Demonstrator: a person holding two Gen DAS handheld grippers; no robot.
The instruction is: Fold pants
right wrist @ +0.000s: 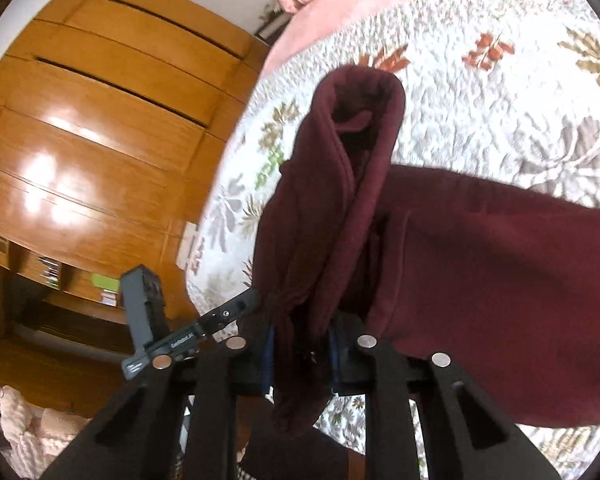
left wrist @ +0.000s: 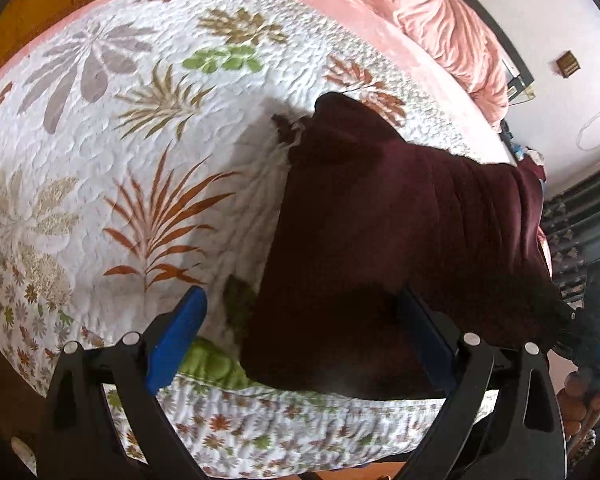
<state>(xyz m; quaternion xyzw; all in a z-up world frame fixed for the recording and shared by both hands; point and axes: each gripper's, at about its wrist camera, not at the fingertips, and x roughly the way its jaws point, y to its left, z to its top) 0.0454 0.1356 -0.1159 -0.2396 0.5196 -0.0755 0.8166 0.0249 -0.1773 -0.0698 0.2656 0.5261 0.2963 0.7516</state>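
Bed (left wrist: 148, 80), floral quilt: maroon pants (left wrist: 380, 240) being lifted mid-fold. Right gripper (right wrist: 300, 344) clamping bunched fabric; left gripper (left wrist: 300, 344) gaping wide (cloth between, unpinched). Next: left pinching.

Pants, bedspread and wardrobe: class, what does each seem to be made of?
Pants: likely a soft fleece or brushed knit, matte maroon with a fuzzy nap and limp folds. Bedspread: seemingly quilted cotton, with puckered stitching and printed leaves. Wardrobe: wood or wood-look laminate, glossy, with grain and bright reflections.
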